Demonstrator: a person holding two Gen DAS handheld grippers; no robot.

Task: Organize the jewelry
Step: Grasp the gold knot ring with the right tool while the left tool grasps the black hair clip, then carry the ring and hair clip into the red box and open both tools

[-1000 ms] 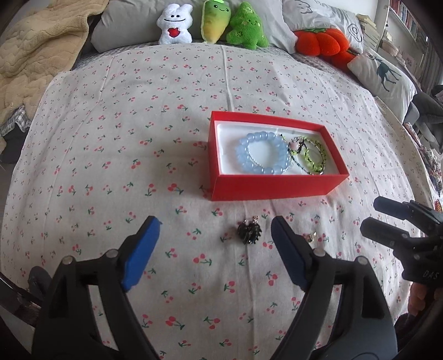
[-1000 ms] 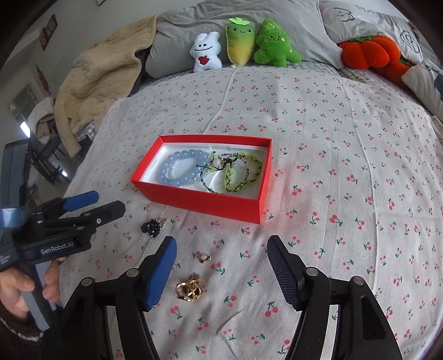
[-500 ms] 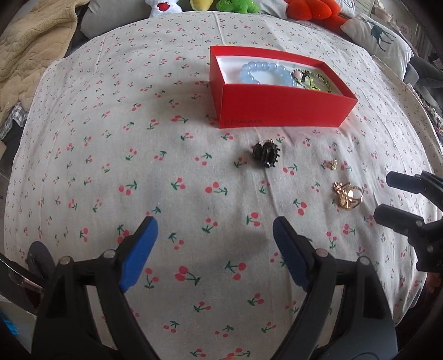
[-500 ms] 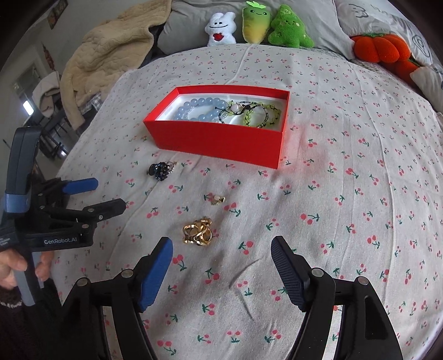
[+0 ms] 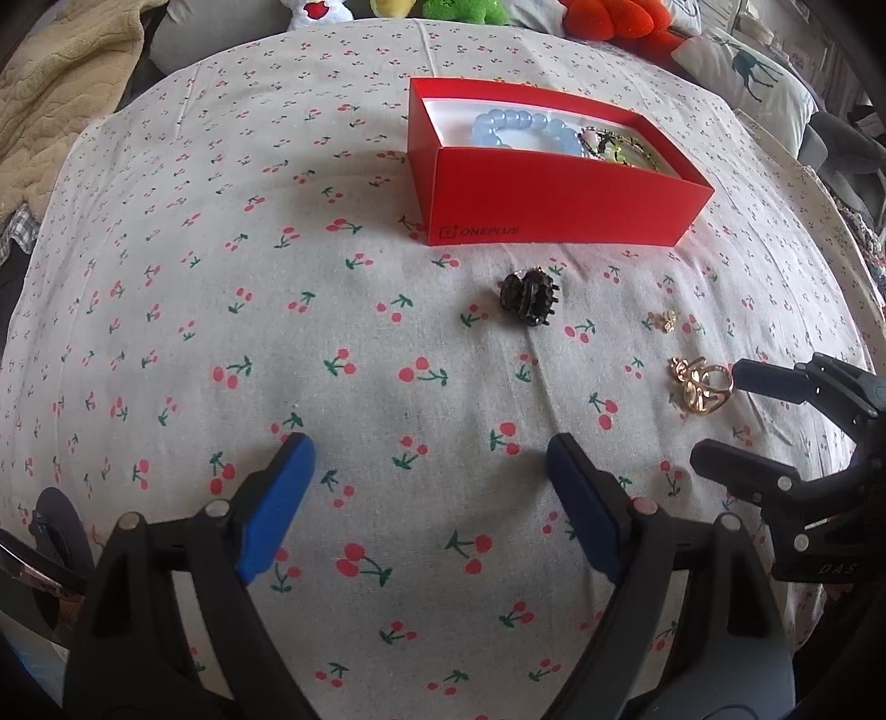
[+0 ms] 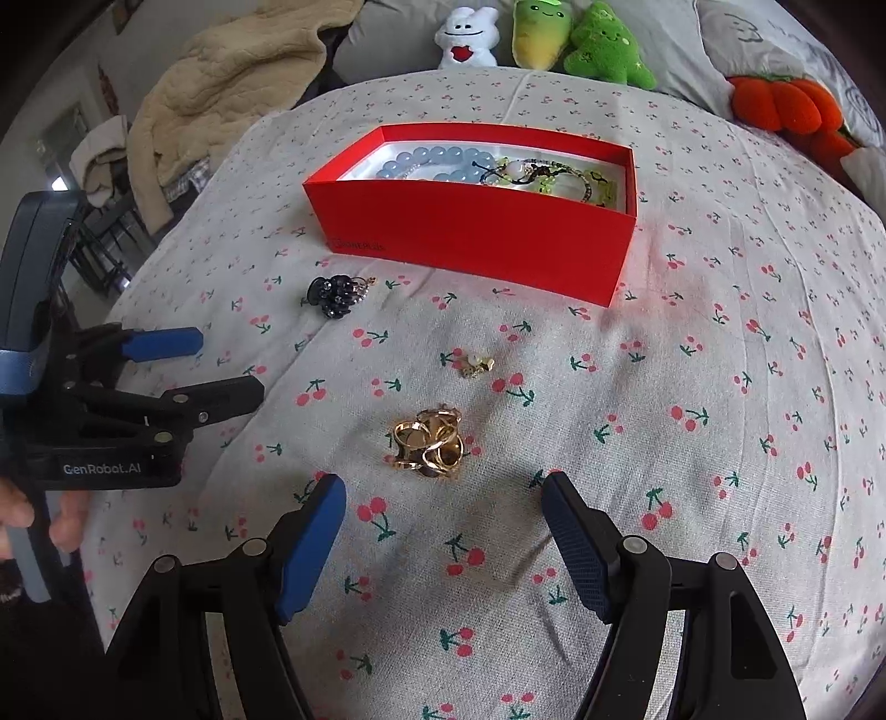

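Observation:
A red box point(image 5: 554, 205) point(image 6: 470, 227) on the cherry-print bedspread holds a blue bead bracelet point(image 5: 515, 130) point(image 6: 432, 163) and green and dark bracelets point(image 6: 554, 177). In front of it lie a black hair claw point(image 5: 529, 296) point(image 6: 335, 293), a small gold earring point(image 5: 667, 320) point(image 6: 476, 365) and a gold ring cluster point(image 5: 700, 385) point(image 6: 429, 440). My left gripper point(image 5: 429, 476) is open and empty, low over the cloth, short of the claw. My right gripper point(image 6: 443, 515) is open and empty, just short of the gold cluster.
Plush toys point(image 6: 542, 39) and an orange pumpkin cushion point(image 6: 786, 108) line the far side of the bed. A beige blanket point(image 6: 232, 72) is heaped at the far left. The bedspread point(image 5: 221, 277) slopes off at both sides.
Both grippers have dropped lower and closer to the cloth. The jewelry and box now look larger and nearer. Both stay open.

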